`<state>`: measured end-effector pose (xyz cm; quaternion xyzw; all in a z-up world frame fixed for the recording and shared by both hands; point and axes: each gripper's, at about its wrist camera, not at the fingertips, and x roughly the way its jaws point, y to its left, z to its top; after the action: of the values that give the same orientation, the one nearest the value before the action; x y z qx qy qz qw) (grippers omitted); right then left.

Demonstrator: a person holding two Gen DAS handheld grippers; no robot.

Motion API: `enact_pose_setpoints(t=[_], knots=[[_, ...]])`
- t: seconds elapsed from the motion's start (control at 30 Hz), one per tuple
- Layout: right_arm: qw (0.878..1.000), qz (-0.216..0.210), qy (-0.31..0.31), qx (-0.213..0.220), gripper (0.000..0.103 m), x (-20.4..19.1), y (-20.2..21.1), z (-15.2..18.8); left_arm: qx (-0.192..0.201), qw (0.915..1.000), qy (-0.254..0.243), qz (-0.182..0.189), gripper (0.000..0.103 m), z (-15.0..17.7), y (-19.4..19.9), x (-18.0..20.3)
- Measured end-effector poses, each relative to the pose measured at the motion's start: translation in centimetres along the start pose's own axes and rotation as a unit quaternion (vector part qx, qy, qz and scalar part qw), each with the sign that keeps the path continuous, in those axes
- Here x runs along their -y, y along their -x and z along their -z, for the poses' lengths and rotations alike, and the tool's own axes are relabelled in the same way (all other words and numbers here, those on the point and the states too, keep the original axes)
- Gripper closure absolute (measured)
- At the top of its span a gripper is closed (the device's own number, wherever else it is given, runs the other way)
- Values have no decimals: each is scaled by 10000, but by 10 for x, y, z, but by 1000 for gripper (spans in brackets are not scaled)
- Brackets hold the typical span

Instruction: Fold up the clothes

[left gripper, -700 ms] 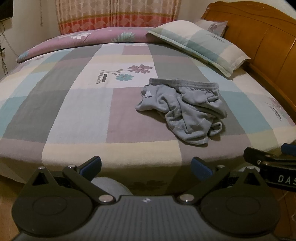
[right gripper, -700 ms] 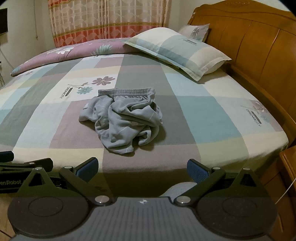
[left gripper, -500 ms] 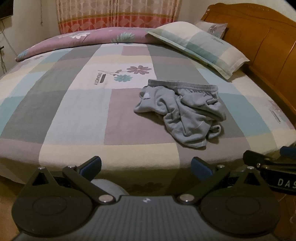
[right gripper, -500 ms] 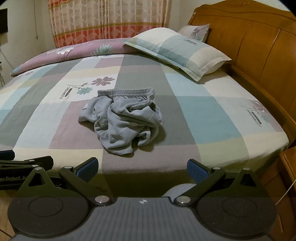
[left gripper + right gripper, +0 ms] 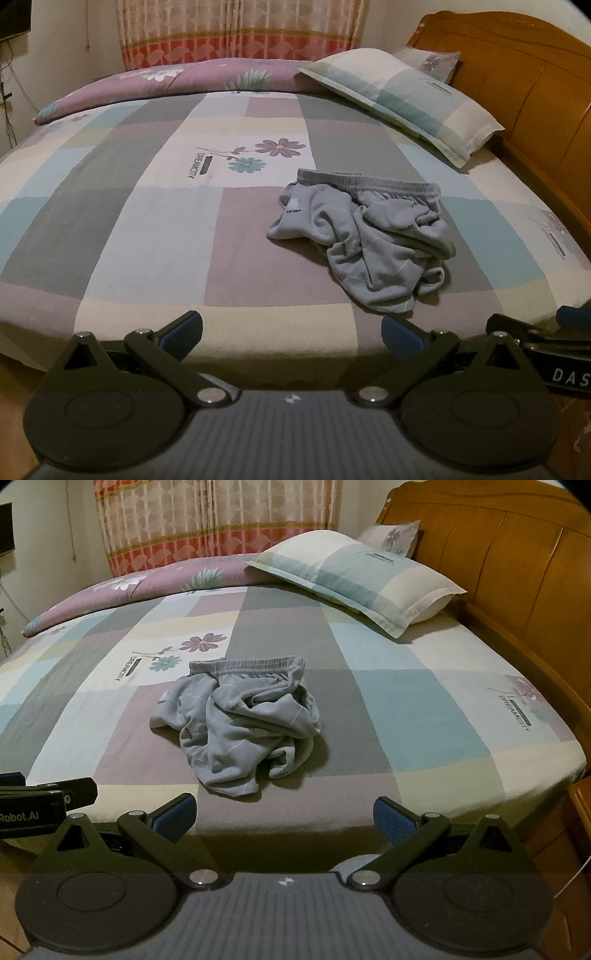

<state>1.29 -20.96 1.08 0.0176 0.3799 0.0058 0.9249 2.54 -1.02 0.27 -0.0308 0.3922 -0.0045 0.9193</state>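
Both grippers, left gripper [image 5: 291, 334] and right gripper [image 5: 283, 814], gape wide and empty near the bed's edge. Only the left view catches the crumpled grey shorts' [image 5: 364, 242] small logo; the right view shows the bed's [image 5: 461, 716] right corner.

Both grippers' fingers [image 5: 183, 326] wide apart

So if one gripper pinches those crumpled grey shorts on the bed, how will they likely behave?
The grey shorts look thin and deeply creased, so probably floppy, draping from one pinch. Their elastic waistband seems the firmest edge. Pushed, they would likely bunch on the bedsheet rather than slide.
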Motion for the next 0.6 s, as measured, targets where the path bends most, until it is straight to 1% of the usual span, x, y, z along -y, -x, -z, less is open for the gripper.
enact_pose_setpoints(t=[0.6], knots=[[10000,8,-7,35,0,0,-3,-3,42,9999,-94,21,1,-2,-3,2]])
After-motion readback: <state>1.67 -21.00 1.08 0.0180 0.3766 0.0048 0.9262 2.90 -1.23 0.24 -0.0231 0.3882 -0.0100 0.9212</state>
